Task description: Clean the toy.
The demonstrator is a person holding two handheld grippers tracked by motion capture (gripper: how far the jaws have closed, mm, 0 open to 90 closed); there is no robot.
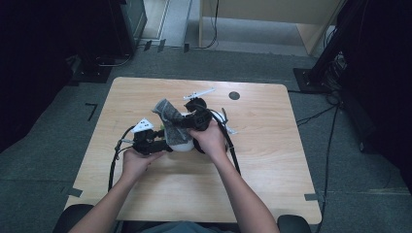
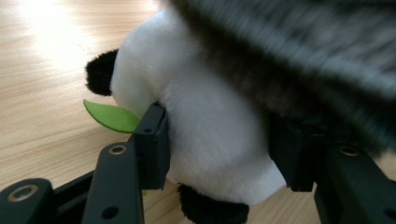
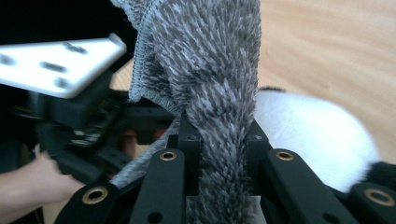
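A light wooden worktop (image 1: 272, 141) stood on grey carpet in a dim room. Near its middle the left gripper (image 2: 215, 149) clamped a plush panda (image 2: 196, 116), while the right gripper (image 3: 222, 149), jaws nearly closed, pinched a grey fuzzy cloth (image 3: 210, 70) just above it.

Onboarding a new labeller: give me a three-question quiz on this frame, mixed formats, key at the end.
1. True or false: the left gripper has its jaws pressed on the white body of the panda toy.
2. What does the right gripper hold? A) a green leaf B) a grey fuzzy cloth C) a cable
3. Fill in: the toy and both grippers are over a ____ table.

Key
1. True; the jaws squeeze the toy's sides.
2. B; the grey cloth is pinched between its jaws.
3. Wooden; the table is light wood.
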